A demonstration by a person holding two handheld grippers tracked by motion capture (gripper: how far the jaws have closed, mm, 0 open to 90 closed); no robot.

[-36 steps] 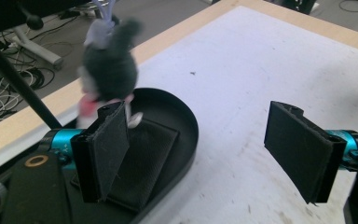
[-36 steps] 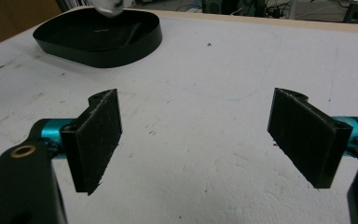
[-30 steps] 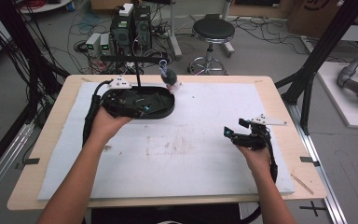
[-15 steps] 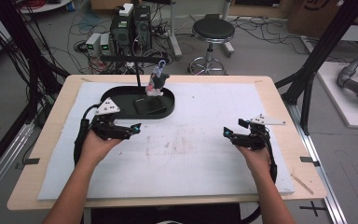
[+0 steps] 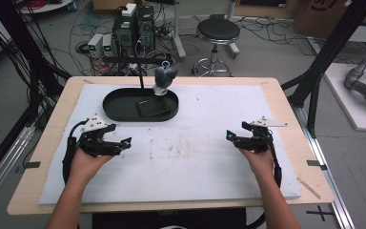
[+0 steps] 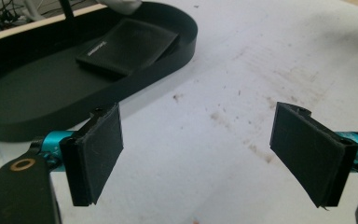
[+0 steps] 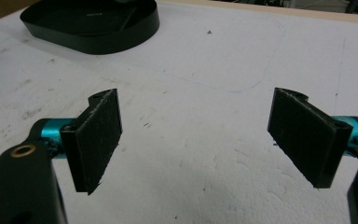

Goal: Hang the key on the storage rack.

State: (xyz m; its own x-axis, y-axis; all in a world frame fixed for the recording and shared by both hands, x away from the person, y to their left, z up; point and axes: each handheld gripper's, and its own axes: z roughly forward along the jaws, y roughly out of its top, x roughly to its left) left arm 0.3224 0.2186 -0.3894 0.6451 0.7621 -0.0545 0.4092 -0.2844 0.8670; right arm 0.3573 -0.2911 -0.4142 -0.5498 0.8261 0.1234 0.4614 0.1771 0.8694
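A black oval tray sits at the back left of the white mat, with a flat black rectangular case lying at its right end. The left gripper view has the tray and the case just ahead. Over the tray's right end a grey object hangs from a thin black stand. My left gripper rests low at the front left, open and holding nothing. My right gripper is at the front right, also open with nothing between its jaws.
The white mat covers most of the wooden table and carries brown smudges in the middle. Beyond the far edge stand a round stool, computer boxes and loose cables. A black frame post rises at the right.
My left hand has drawn back from the tray to the front left of the mat. The hanging grey object has shifted slightly. The right hand has stayed put.
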